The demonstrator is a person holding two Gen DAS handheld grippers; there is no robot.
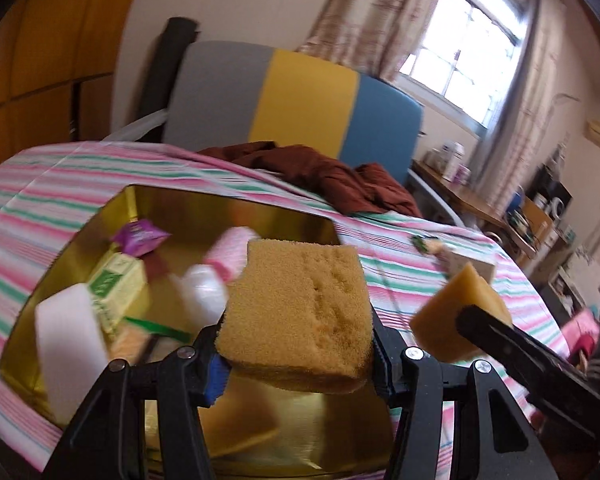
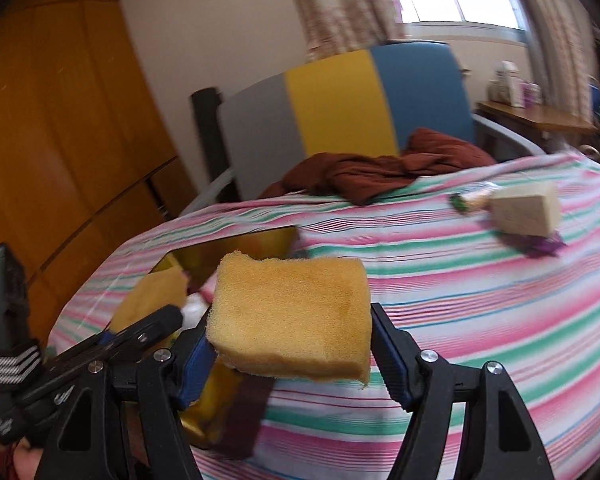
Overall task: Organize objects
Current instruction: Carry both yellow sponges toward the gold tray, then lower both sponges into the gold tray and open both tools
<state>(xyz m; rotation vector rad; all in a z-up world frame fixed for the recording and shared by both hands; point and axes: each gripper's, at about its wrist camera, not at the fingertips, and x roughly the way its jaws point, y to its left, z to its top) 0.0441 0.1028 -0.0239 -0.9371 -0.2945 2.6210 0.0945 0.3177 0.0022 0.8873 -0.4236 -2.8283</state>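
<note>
While a yellow sponge (image 1: 300, 312) is clamped between the pads of the left gripper (image 1: 298, 354), a second yellow sponge (image 2: 294, 316) is clamped in the same way by the right gripper (image 2: 292, 346), so both pairs of tongs are closed on a load and neither is free. Each sponge is carried flat, with its long axis running across the jaws from pad to pad, and both are held in the air above the striped tablecloth (image 1: 440, 256). The relation on which the coming move turns is the position of the gold tin box (image 1: 260, 216): in the left wrist view it lies directly below and ahead of the left sponge, its open mouth already holding a white block (image 1: 70, 332), a green-labelled packet (image 1: 118, 284), a purple sachet (image 1: 140, 236) and a pink roll (image 1: 234, 250). From the right wrist view the same box (image 2: 236, 246) is seen down and to the left, beyond the left gripper (image 2: 140, 328). The left hand is therefore judged the nearer, and its sponge would probably be released first. A cream-coloured box (image 2: 526, 210) is left well apart on the cloth.
</note>
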